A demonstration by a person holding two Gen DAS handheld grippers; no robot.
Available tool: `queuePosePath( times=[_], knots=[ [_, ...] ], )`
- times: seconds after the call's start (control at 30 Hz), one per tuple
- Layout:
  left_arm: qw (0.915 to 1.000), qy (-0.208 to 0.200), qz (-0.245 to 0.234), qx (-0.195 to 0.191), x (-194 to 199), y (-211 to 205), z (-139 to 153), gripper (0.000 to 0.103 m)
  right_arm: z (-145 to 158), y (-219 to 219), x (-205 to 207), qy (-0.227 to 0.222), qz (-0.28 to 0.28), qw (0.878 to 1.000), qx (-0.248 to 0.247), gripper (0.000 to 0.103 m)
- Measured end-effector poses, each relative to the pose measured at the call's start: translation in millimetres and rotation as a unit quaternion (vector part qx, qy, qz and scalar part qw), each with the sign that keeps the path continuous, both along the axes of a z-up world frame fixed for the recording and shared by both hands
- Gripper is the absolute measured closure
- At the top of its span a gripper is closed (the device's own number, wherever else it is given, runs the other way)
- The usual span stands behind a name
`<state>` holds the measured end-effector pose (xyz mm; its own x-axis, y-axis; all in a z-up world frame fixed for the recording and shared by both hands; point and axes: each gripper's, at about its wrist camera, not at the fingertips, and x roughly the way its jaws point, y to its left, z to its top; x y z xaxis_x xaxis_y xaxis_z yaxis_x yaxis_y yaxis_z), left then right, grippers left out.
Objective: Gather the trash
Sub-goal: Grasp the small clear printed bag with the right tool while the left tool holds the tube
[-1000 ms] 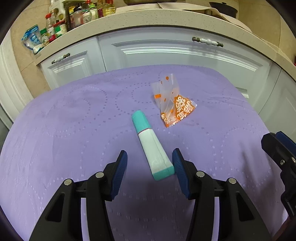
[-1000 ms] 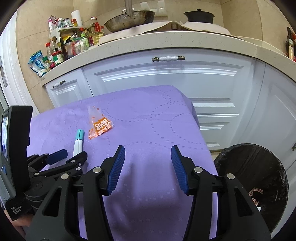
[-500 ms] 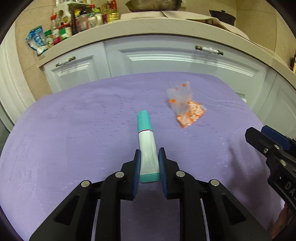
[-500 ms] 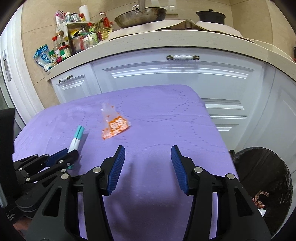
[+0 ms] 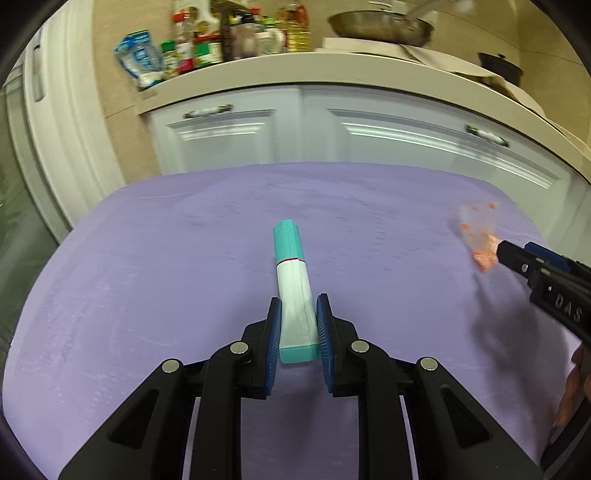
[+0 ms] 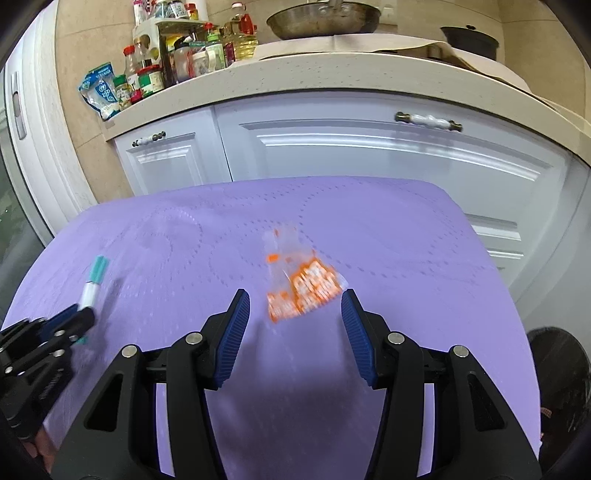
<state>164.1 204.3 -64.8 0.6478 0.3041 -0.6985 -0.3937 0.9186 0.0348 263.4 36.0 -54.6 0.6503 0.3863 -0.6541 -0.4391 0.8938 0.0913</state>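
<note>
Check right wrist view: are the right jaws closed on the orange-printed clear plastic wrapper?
No, the right gripper is open; the orange-printed clear plastic wrapper lies untouched ahead.

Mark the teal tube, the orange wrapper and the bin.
teal tube (image 5: 291, 280), left wrist view, white body above the pads.
orange wrapper (image 6: 306, 288), right wrist view, printed orange part.
bin (image 6: 561, 376), right wrist view, black liner.

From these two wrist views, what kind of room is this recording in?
Most likely a home kitchen: a frying pan on the stone countertop, condiment bottles and jars beside it, white cabinets below.
</note>
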Motion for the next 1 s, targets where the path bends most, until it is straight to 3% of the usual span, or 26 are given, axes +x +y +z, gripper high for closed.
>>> queuePosePath(
  times=[0.3,0.37,0.43,0.53,1.0],
  knots=[
    [0.9992,-0.007,0.036,-0.011,-13,46,-1,0.083,-8,30,30,0.020,-0.009,0.999,-0.038,0.053],
    [0.9990,-0.009,0.041,-0.015,-16,53,-1,0.083,-11,30,33,0.027,-0.010,0.999,-0.041,0.059],
    [0.9988,-0.011,0.044,-0.017,-18,59,0,0.083,-12,30,35,0.033,-0.011,0.998,-0.044,0.075],
    [0.9986,-0.014,0.048,-0.020,-21,65,1,0.083,-13,29,36,0.037,-0.012,0.998,-0.045,0.079],
    [0.9983,-0.026,0.052,-0.006,-37,64,4,0.083,-7,6,-10,0.026,-0.015,0.999,-0.034,0.085]
  ],
)
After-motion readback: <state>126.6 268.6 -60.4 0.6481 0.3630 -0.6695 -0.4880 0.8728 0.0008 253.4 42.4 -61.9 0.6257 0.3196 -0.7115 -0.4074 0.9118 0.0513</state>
